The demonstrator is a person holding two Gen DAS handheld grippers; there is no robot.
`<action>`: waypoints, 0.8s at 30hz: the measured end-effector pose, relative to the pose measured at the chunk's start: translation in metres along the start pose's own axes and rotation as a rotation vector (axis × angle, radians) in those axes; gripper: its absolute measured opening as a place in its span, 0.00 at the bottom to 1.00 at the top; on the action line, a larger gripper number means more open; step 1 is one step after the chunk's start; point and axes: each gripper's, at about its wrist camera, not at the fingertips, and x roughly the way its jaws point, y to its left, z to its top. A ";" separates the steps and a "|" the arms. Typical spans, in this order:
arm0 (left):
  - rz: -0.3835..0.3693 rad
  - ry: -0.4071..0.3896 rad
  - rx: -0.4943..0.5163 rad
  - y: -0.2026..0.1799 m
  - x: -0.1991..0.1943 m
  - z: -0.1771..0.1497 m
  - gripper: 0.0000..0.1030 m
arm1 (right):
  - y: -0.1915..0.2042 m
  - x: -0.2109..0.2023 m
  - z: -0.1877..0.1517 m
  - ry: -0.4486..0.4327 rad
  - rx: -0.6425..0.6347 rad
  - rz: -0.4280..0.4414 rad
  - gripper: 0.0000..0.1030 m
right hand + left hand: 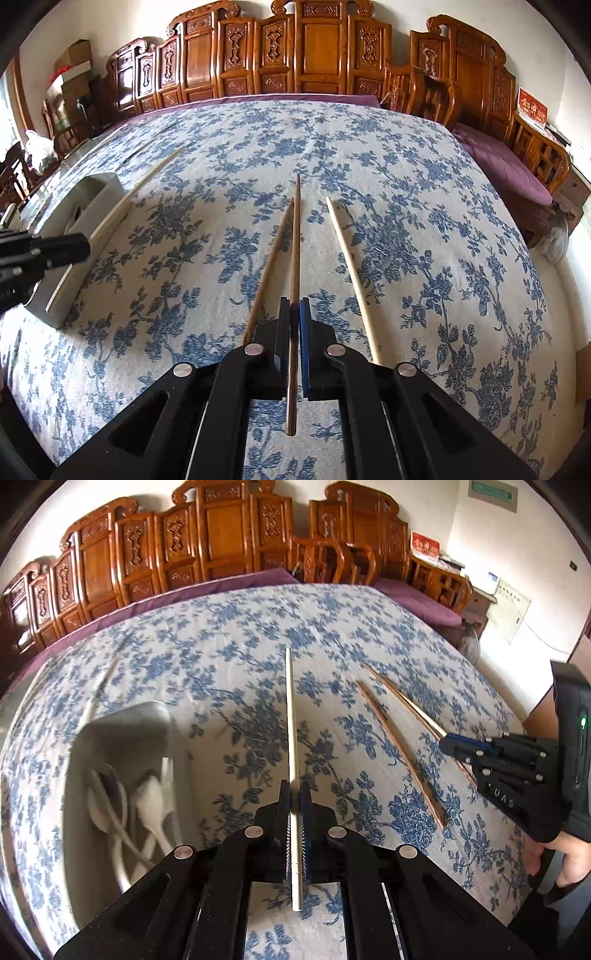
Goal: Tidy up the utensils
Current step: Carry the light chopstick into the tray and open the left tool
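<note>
Blue-flowered cloth (406, 221) fills mid-frame — carved wooden chairs (317, 51) line the top, purple cushion (498, 155) at right.

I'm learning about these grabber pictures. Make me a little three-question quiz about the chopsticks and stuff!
1. True or false: the left gripper is shut on a pale chopstick.
2. What lies in the grey tray? A) forks B) white spoons C) knives
3. Fill in: the right gripper pinches a ____ chopstick.

Key: 1 true; 2 B; 3 brown.
</note>
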 end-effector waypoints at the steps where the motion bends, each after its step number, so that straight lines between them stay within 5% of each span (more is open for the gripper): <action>1: 0.002 -0.005 -0.007 0.004 -0.003 0.000 0.04 | 0.002 -0.001 0.000 -0.004 -0.005 0.002 0.06; 24: 0.048 -0.005 -0.097 0.063 -0.036 -0.017 0.04 | 0.044 -0.021 0.002 -0.050 -0.125 0.050 0.06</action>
